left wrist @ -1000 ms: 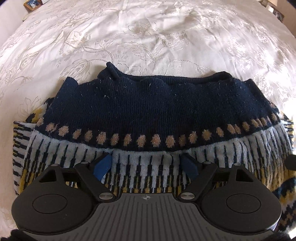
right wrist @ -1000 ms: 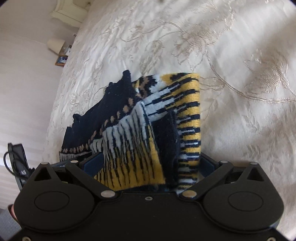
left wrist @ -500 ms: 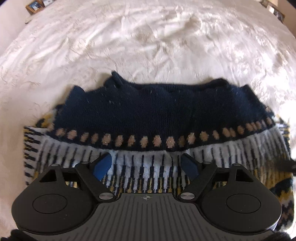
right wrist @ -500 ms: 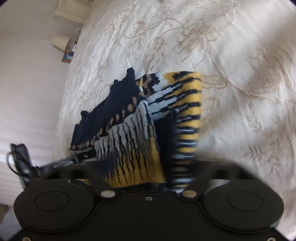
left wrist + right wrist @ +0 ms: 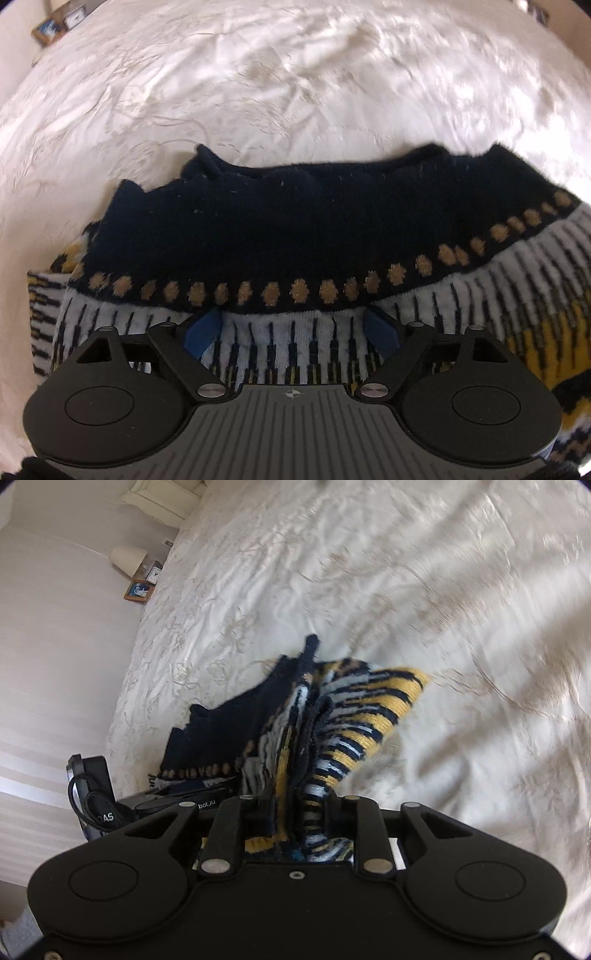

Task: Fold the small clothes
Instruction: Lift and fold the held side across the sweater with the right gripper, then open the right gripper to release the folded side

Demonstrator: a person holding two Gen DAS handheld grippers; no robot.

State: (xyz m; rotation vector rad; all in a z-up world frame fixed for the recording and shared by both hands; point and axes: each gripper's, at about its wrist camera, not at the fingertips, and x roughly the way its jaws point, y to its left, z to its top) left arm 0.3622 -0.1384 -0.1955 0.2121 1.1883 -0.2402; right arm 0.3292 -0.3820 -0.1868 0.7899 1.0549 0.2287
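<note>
A small knitted sweater (image 5: 295, 229), navy with tan dots and white, black and yellow stripes, lies folded on the bed. My left gripper (image 5: 291, 328) is open, its blue pads (image 5: 201, 332) spread over the striped hem, which lies between them. My right gripper (image 5: 295, 805) is shut on the sweater's yellow-striped end (image 5: 351, 716) and lifts it off the bedspread, the cloth bunched upright between the jaws. The left gripper also shows in the right wrist view (image 5: 173, 801) at the sweater's far side.
The cream embroidered bedspread (image 5: 295, 74) stretches all round the sweater. A lamp (image 5: 127, 557), a small clock and a framed picture (image 5: 137, 590) stand beside the bed at the far left. A pale wall runs along the left.
My right gripper has closed on the sweater's striped end and raised it, bunching the cloth. The left gripper has stayed open on the hem while the sweater's right side rose.
</note>
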